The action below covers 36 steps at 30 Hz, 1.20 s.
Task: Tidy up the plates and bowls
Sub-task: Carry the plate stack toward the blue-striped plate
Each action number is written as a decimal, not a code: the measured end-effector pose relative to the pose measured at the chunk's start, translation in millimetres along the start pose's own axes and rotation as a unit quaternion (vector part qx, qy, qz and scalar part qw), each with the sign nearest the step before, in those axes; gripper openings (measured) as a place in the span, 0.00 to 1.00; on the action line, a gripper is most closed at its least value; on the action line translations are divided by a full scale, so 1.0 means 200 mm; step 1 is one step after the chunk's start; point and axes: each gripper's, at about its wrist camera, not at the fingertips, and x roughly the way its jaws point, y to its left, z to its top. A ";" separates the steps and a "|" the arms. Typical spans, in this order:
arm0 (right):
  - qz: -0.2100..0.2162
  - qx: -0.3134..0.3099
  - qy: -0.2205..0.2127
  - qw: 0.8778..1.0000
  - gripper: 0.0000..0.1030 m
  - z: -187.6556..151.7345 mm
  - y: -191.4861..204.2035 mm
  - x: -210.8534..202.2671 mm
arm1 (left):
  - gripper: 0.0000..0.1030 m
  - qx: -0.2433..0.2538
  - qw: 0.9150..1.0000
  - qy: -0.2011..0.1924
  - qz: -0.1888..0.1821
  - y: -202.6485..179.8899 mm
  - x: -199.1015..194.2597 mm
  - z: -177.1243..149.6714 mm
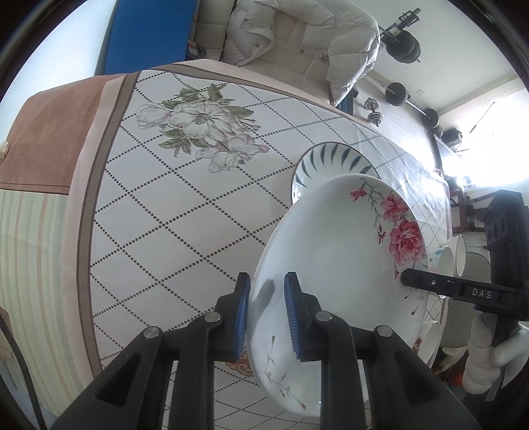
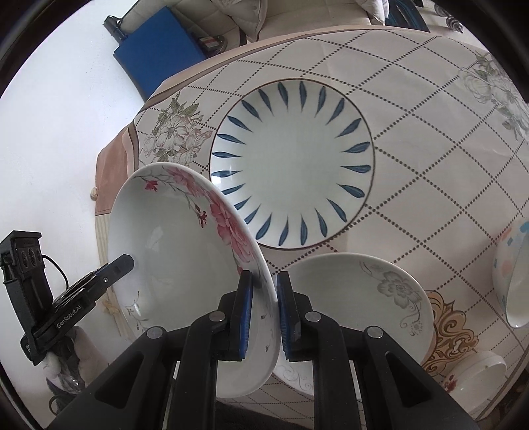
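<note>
Gripping the rose plate (image 2: 185,264) by opposite rims, left tongs (image 1: 266,317) and right tongs (image 2: 264,317) both clamping it, carrying it tilted above the counter (image 2: 413,165); blue-leaf plate (image 2: 292,163) lying just beyond, farther across, nearer the right tongs.

A tablecloth (image 1: 185,211) covers the counter, white with a diamond grid of dotted lines, printed pale flowers with green leaves (image 1: 201,129) and a tan and brown border (image 1: 99,158); an orange scroll ornament (image 2: 453,327) shows near one edge. Beyond the counter stands a cream upholstered chair (image 1: 297,36) with a white puffer jacket (image 1: 347,43) draped over it. A blue panel (image 1: 145,29) leans against the white wall. On the pale floor past the chair lie a barbell (image 1: 413,102) with dark plates and a small chrome dumbbell (image 1: 373,112). Bright light floods in at the far right side.
</note>
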 end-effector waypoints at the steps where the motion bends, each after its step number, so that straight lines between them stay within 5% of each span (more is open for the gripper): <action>1: 0.000 0.005 -0.002 1.000 0.16 -0.02 -0.04 -0.02 | 0.18 0.005 1.000 0.001 -0.002 -0.04 0.01 -0.01; 15: -0.003 0.063 -0.021 0.998 0.16 -0.30 -0.44 -0.12 | 0.18 0.054 0.998 0.035 -0.012 -0.39 0.18 -0.17; 36: -0.017 0.076 0.000 0.997 0.16 -0.36 -0.68 0.08 | 0.18 0.072 0.994 0.082 0.016 -0.45 0.49 -0.29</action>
